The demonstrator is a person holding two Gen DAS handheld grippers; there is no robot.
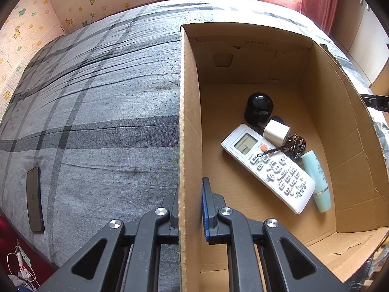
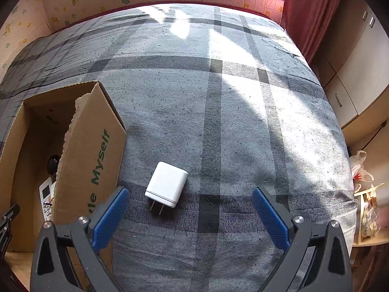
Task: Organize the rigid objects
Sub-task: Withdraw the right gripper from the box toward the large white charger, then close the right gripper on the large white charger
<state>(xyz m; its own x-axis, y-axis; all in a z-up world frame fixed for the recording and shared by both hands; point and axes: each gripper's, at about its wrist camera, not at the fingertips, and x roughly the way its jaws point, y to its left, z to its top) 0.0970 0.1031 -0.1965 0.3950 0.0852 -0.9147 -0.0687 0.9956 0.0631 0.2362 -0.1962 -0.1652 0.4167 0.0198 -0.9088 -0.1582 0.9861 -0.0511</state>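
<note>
Lying flat on the grey plaid bed cover [image 2: 231, 126], a white plug-in charger [image 2: 166, 184] has its two prongs pointing toward the right gripper [image 2: 190, 216], whose blue-padded fingers [image 2: 110, 219] stand wide apart above it, touching nothing. Just left of it sits the cardboard box [image 2: 90, 150], open at the top. On the box's floor lie a white remote control [image 1: 267, 168], a black rounded object [image 1: 258, 108], another white charger [image 1: 276, 132], a dark keychain [image 1: 295, 146] and a pale green tube [image 1: 317, 181]. The left gripper [image 1: 189, 209] is clamped on the box's left wall.
</note>
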